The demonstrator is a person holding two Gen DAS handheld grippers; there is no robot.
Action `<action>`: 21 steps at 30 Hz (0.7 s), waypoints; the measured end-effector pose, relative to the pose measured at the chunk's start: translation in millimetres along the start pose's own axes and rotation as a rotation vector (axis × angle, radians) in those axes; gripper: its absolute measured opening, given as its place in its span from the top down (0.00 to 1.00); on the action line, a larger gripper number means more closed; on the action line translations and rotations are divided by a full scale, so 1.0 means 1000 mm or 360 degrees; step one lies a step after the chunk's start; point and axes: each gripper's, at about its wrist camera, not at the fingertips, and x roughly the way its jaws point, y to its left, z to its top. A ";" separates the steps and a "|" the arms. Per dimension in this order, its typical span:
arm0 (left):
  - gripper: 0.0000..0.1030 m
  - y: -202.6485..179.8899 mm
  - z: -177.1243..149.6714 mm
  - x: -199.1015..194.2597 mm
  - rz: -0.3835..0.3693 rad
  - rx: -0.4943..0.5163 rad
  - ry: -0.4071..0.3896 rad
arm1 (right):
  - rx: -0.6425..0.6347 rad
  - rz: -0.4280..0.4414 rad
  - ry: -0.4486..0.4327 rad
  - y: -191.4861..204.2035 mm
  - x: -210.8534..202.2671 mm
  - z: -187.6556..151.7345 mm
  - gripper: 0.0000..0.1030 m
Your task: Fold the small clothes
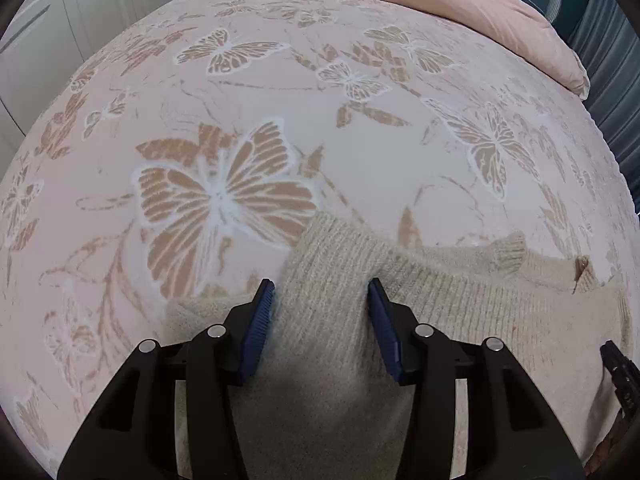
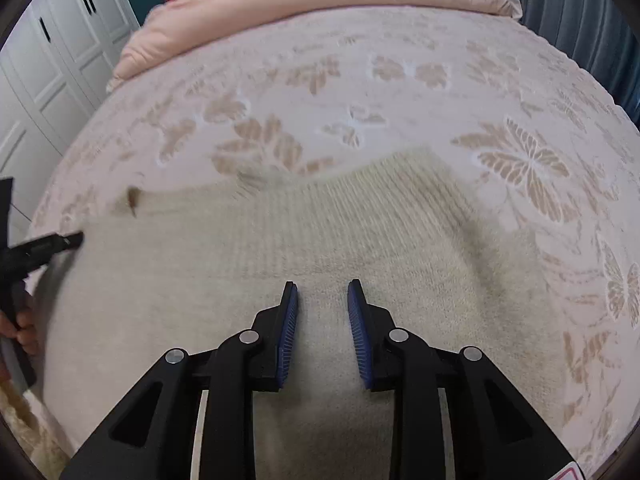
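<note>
Sweater [image 1: 460, 312], cream knit, lies flat on the butterfly bedspread [image 1: 280, 100]; it looks soft, light and floppy, so the edge or sleeve seems the best place to take. Left gripper [image 1: 321, 294] has fingers wide open around a folded part, not pressing. Right gripper [image 2: 322, 294] is open above the knit, holding nothing

My left wrist camera sits low behind the left tool [image 1: 321, 296], looking forward across the bed [image 1: 280, 92] toward the pink duvet [image 1: 460, 4], close over the cream knit sweater [image 1: 500, 312]. My right wrist camera looks the same way from behind the right tool [image 2: 322, 294]. Both share the sweater, the butterfly bedspread and the duvet, and each catches the other tool at its edge.
</note>
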 end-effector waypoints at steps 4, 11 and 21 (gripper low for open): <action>0.55 0.011 0.001 -0.025 -0.0079 -0.0088 -0.0030 | 0.0159 0.0087 -0.0085 -0.002 -0.035 0.002 0.72; 0.37 0.050 -0.094 -0.111 -0.0167 -0.0140 -0.0178 | -0.0039 0.0261 -0.0126 0.061 -0.084 -0.065 0.72; 0.35 0.107 -0.226 -0.133 -0.0309 -0.0535 -0.0102 | -0.0087 0.0216 -0.0085 0.099 -0.085 -0.102 0.70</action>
